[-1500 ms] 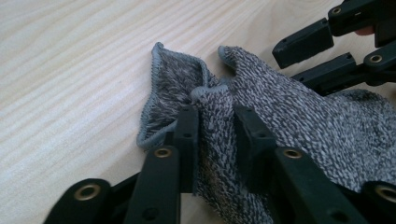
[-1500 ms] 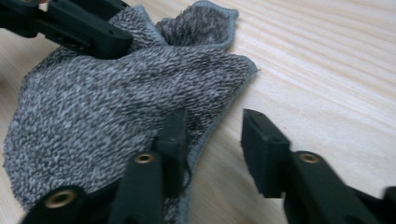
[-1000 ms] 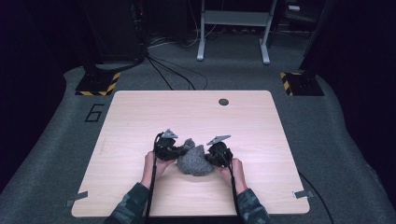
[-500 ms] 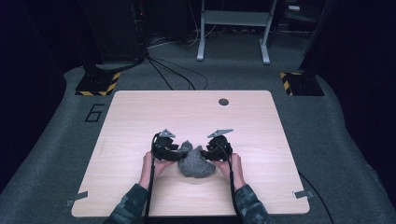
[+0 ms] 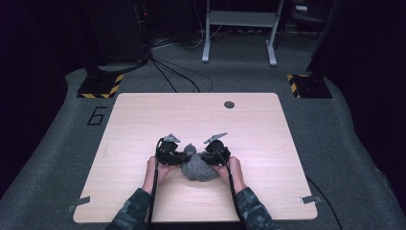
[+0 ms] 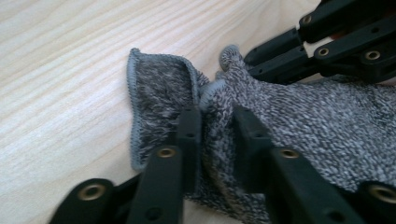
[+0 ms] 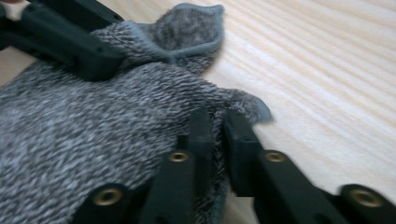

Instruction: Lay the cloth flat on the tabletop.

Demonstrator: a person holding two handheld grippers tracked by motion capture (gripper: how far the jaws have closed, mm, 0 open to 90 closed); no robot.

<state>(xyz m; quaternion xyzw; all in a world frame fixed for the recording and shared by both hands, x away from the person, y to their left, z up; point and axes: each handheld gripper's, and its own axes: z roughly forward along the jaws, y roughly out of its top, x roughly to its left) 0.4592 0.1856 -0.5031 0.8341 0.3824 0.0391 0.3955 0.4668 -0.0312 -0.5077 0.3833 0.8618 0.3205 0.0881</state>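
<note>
On the bare table (image 5: 143, 120), both claws pinch the grey knit cloth (image 5: 197, 167).

Setting: lab or recording studio — not a home. Evidence: one bare wooden table (image 5: 143, 124) with a cable hole (image 5: 229, 104), standing on grey carpet (image 5: 335, 143); a number 6 (image 5: 97, 115) marked on the floor beside it; two black stand bases with yellow-black hazard tape (image 5: 100, 86) at the far corners; loose cables (image 5: 177, 76) across the floor; a grey metal frame (image 5: 239, 28) behind; dark surroundings — light falls on the table alone.
</note>
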